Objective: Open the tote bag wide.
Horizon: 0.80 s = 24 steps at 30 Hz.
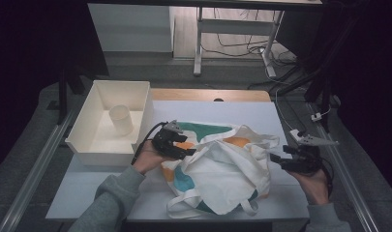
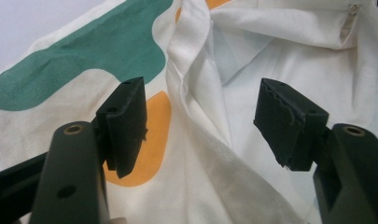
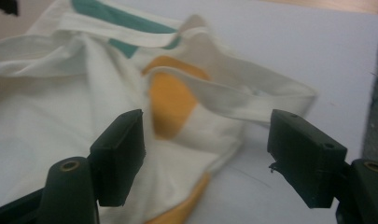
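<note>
Two tools are working at the cloth bag point(image 1: 218, 166), which is lying crumpled on the white desk point(image 1: 77, 188). My left tool point(image 1: 188, 151) is standing with jaws apart over its rim fold; my right tool point(image 1: 276, 158) is hovering beside the bag, jaws apart, gripping nothing.

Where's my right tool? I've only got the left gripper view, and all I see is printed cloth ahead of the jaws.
Observer: The right tool is just off the tote bag's right edge. Its jaws are open and grip nothing.
Operator: Where's a handle I could grab?
Observer: One white strap lies just ahead of the right tool's open jaws, at that edge of the bag.
Operator: Anything else on the table?
Observer: A white bin sits to the left of the bag, with a pale cup standing upright inside it.
</note>
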Tool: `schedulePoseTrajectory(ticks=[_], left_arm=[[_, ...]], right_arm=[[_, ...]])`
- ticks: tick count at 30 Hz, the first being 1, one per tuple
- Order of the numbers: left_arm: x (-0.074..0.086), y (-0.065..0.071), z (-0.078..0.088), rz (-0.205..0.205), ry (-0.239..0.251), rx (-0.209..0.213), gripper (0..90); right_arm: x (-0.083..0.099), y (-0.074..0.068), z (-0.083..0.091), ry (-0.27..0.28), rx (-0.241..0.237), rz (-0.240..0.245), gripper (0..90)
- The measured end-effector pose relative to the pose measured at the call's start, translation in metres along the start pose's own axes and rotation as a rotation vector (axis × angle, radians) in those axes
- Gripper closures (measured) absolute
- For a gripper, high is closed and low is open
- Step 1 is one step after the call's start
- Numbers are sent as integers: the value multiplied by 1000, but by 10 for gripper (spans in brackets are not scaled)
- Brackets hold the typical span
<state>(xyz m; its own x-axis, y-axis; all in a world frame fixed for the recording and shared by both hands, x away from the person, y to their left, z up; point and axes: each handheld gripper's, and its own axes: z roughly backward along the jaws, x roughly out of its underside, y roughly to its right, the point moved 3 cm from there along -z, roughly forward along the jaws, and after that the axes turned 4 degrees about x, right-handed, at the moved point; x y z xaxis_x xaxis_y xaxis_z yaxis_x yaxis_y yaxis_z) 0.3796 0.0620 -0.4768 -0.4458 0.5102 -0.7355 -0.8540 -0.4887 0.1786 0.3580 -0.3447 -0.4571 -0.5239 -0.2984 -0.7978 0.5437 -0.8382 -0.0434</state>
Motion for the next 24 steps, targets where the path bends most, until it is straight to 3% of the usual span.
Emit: schedulePoseTrajectory(ticks=[6,12,18,24], left_arm=[[-2,4,10,-8,23,-7,334],[-1,5,22,3,40,-28,313],[-4,7,37,-12,36,-54,293],[-5,4,56,-7,46,-79,278]], right_arm=[[-3,-30,-8,34,-67,92,282],[-4,-49,-21,43,-123,139,292],[-2,-55,-27,45,-161,148,289],[0,-54,-29,38,-148,149,290]])
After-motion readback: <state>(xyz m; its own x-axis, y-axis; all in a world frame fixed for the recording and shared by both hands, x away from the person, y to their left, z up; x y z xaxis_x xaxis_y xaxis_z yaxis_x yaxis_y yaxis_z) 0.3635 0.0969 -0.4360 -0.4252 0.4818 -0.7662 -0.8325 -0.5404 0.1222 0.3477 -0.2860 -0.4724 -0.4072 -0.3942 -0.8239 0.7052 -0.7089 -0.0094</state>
